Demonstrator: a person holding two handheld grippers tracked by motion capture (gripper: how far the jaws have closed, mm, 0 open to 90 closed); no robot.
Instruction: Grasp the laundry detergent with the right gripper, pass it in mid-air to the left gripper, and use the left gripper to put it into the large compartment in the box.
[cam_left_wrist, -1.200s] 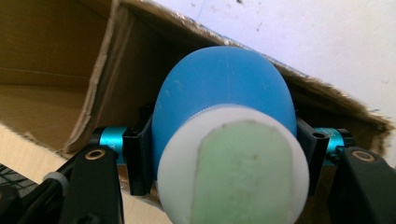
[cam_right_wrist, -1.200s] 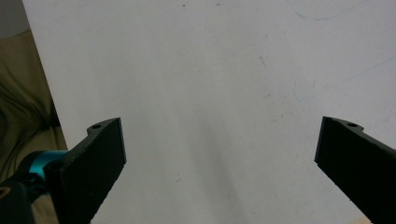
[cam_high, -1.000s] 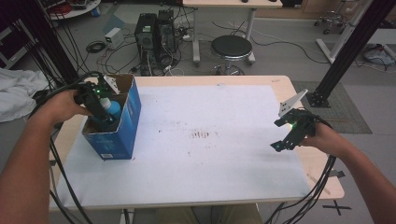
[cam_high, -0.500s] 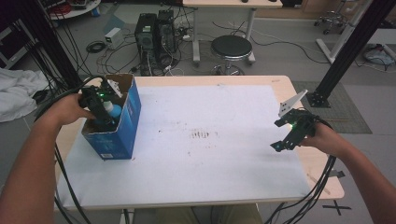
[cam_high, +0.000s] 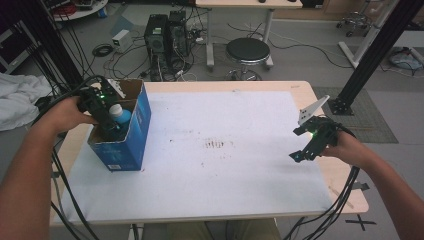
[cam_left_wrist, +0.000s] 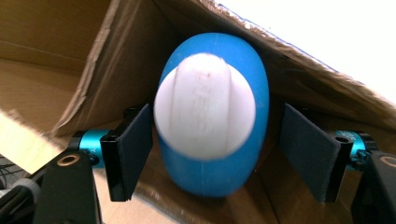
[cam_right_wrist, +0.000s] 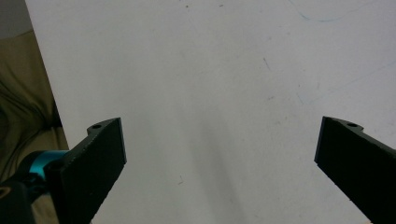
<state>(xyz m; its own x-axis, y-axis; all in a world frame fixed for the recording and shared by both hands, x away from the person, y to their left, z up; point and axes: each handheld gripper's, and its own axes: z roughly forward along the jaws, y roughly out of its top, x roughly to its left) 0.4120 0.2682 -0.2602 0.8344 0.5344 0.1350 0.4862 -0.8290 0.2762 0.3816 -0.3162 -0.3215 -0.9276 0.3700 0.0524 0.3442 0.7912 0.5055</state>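
Blue cardboard box (cam_high: 127, 145) stands at the left of the high view on the table (cam_high: 280, 87), and the left gripper (cam_high: 102, 117) reaches down into it around a blue bottle (cam_left_wrist: 219, 158) with a white cap (cam_left_wrist: 205, 112). Its jaws have just been opening; in the left gripper view the bottle stands between the pads (cam_left_wrist: 135, 149), with a gap at the right pad and the left one at most brushing it. At the right of the high view the right gripper (cam_high: 312, 145) hangs over the white sheet (cam_right_wrist: 210, 70), jaws spread wide with nothing between them.

I am seeing the blue box (cam_high: 131, 134) hiding the blue bottle's (cam_high: 120, 116) lower body, its white cap (cam_left_wrist: 204, 112) blurring close up.
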